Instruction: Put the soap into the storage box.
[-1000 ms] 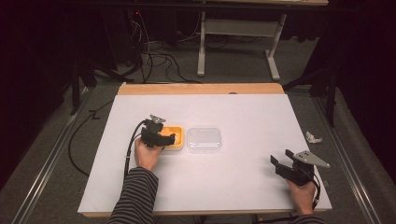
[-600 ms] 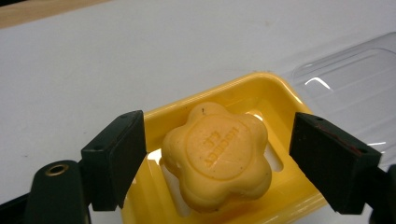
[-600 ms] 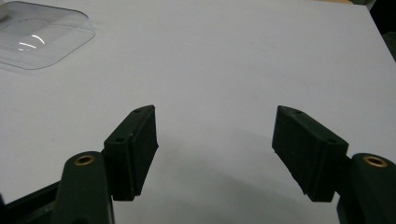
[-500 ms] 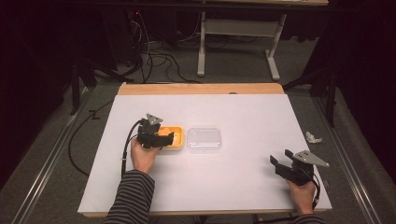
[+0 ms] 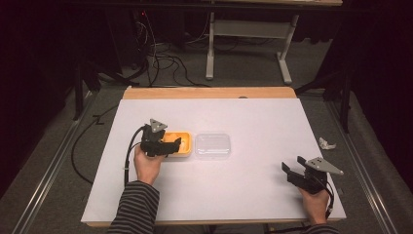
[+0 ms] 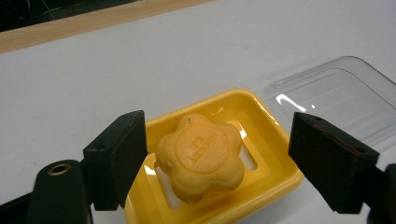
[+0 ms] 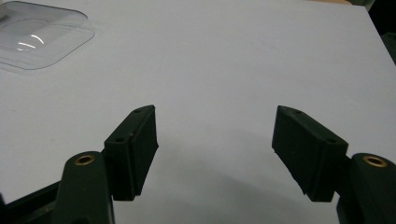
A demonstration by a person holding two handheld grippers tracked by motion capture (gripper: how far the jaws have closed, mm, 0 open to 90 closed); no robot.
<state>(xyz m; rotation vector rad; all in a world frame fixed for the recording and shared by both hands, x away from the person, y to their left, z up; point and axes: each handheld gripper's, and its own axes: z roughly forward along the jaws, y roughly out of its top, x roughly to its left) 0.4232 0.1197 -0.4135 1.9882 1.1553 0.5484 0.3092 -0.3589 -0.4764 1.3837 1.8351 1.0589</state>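
One flower-shaped orange soap (image 6: 200, 156) sits in a glossy yellow dish (image 6: 275, 161).

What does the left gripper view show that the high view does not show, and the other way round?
The left gripper view shows the flower-shaped orange soap with raised lettering on top, lying in the slotted yellow soap dish, and the gap between the left gripper pads and the soap. The high view shows the person's hands, the striped sleeve, the right gripper near the table's right edge, a crumpled white scrap and the floor cables. Both show the soap dish, the clear plastic lid beside it and the white table.
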